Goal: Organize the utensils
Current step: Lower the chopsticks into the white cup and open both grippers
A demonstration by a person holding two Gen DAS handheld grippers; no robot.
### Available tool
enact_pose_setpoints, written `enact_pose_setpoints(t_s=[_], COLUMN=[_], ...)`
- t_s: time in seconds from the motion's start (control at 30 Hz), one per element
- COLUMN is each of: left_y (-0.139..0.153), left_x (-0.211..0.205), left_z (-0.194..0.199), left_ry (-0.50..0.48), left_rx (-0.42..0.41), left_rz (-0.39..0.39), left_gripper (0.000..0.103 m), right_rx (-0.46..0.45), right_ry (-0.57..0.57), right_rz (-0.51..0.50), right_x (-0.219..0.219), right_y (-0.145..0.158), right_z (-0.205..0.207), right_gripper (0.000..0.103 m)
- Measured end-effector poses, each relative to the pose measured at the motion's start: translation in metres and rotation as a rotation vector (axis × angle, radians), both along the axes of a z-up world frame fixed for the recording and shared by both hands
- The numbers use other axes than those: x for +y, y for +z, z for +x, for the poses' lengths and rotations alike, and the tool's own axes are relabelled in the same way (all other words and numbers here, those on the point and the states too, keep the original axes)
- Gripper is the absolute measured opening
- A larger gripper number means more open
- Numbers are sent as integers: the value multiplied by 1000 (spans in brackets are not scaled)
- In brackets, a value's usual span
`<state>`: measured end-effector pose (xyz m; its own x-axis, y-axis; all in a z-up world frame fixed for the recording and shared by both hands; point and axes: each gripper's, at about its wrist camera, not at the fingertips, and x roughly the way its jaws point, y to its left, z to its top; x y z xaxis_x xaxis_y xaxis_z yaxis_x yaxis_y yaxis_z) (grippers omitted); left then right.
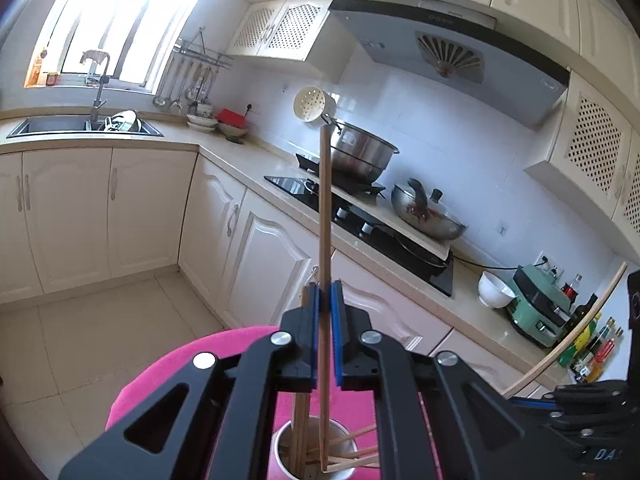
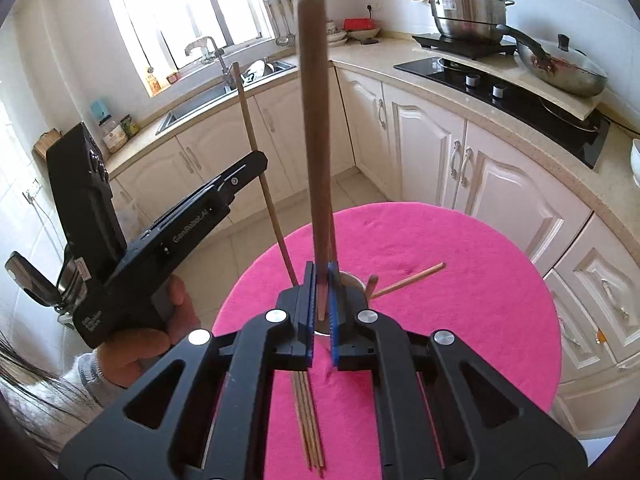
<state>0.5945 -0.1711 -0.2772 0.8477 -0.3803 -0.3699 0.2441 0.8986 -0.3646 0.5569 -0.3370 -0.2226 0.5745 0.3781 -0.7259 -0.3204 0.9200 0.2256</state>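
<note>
Left gripper [image 1: 325,292] clamped on a chopstick [image 1: 325,216], right gripper [image 2: 321,280] clamped on a darker chopstick [image 2: 316,120]; both sticks stand near-upright, lower ends toward the metal holder [image 1: 280,446] just below on the pink cloth [image 2: 460,280]; loose chopsticks [image 2: 308,420] lie beside it.

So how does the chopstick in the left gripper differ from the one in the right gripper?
The left gripper clamps a pale, slim chopstick; the right gripper clamps a darker brown chopstick.
The pale chopstick's lower end reaches into the cup; whether the darker brown chopstick's end does is hidden.
Both stand roughly upright in shut jaws above the pink cloth.
</note>
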Motion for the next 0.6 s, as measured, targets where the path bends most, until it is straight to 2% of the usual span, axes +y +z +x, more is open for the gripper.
enact_pose_setpoints(t_s=[0.1,0.3,0.6], left_y=[-15,-46,-64], left_x=[-5,-10,1], left_z=[1,3,-6], left_ry=[3,-5,-37], left_rx=[-2,45,105], left_rz=[41,92,119], left_gripper=[5,5,6], right_rx=[21,56,87], right_ry=[3,29,1], right_rz=[-10,-52,-75], right_x=[1,15,22], right_y=[-9,-32,-53], right_z=[3,0,-2], right_gripper=[6,6,6])
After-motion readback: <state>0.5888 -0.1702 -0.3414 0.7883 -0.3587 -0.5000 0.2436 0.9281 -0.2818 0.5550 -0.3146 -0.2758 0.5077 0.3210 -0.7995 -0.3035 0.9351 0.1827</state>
